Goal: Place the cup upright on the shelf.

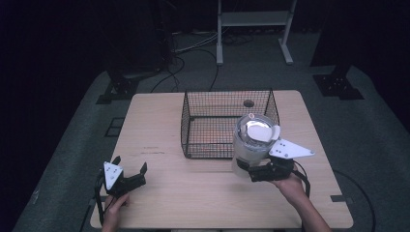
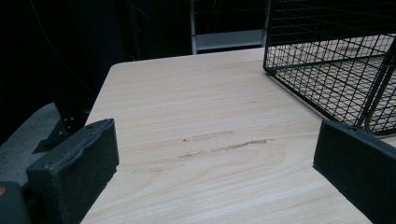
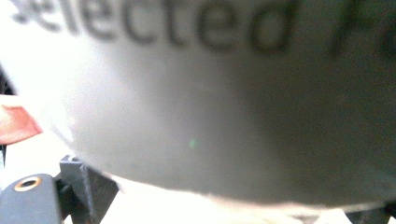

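The right gripper point(image 1: 251, 169), closed on the white container point(image 1: 252, 140), carries it toward the wire basket point(image 1: 227, 123); next, lower it inside, while the left gripper point(image 1: 129, 170) rests wide open.

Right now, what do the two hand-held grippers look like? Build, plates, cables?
Both are black, each with two blocky jaws faced in rough foam-like pads. The left hand-held gripper carries a pale grey three-cornered plate with small holes; a dark cable trails from its rear. The right hand-held gripper has a larger such plate and a looping black cable. Forearms show no sleeves.
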